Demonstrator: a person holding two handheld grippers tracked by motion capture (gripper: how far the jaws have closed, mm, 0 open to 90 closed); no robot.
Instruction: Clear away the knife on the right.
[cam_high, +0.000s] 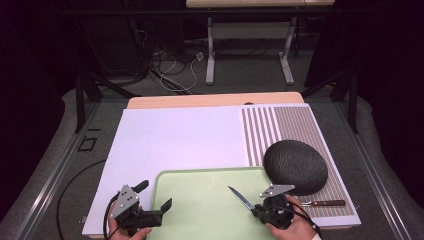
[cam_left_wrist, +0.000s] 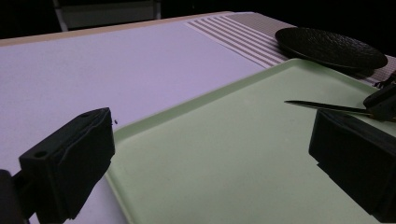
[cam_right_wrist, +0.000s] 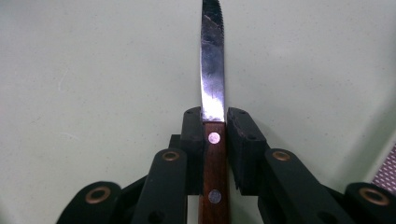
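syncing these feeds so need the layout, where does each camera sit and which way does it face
High view: above the person's side, looking forward and down on the green tray; both hands and grippers enter at the bottom.
Left gripper view: rides the left gripper, looking across the tray; its open jaws show.
Right gripper view: rides the right gripper, looking down the steak knife it clamps.
Shared: tray and knife appear in all three.

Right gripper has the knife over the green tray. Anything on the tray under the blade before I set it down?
Nothing visible. The knife, clamped by its wooden handle in the right gripper, points over bare tray. The black plate lies off the tray's far right corner.
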